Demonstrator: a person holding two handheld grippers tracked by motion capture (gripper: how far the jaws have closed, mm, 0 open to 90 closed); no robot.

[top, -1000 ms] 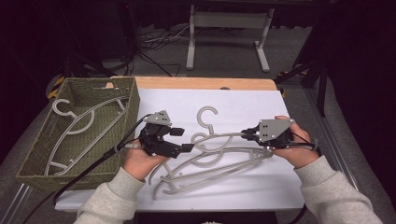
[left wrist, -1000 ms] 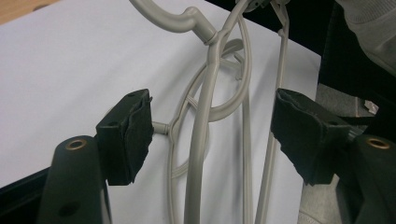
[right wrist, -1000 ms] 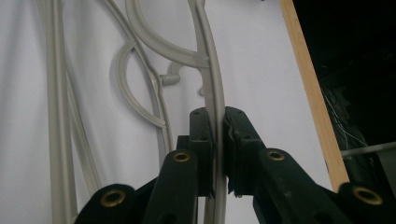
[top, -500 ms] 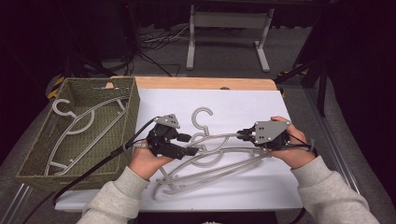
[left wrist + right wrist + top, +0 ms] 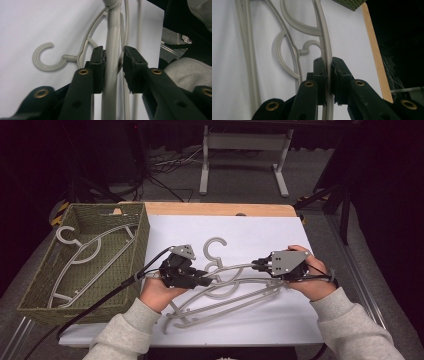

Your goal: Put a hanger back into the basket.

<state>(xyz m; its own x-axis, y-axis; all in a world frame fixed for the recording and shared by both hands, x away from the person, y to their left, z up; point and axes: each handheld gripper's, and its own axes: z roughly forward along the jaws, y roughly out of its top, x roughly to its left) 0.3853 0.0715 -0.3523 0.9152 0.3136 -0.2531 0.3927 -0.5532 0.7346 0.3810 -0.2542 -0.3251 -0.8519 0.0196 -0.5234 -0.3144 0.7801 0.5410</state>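
Observation:
Two grey plastic hangers lie crossed on the white table top. I hold the upper hanger (image 5: 235, 268) (image 5: 112, 37) (image 5: 324, 37) at both sides of its large hook (image 5: 215, 245). My left gripper (image 5: 206, 276) (image 5: 113, 58) has just been closing, and its pads now press on one arm of this hanger. On the other arm my right gripper (image 5: 256, 265) (image 5: 329, 65) is shut tight. The second hanger (image 5: 225, 306) rests flat underneath, its small hook (image 5: 45, 58) (image 5: 310, 45) on the table.
A woven green basket (image 5: 142, 245) stands at the table's left edge with another grey hanger (image 5: 85, 255) inside. The table's wooden far edge (image 5: 220, 209) runs behind the white sheet. A metal stand (image 5: 245, 142) and cables sit on the floor beyond.
The left gripper's jaws stood apart around the hanger arm and have now closed on it. Both hands stayed almost in place. The right gripper kept its grip.

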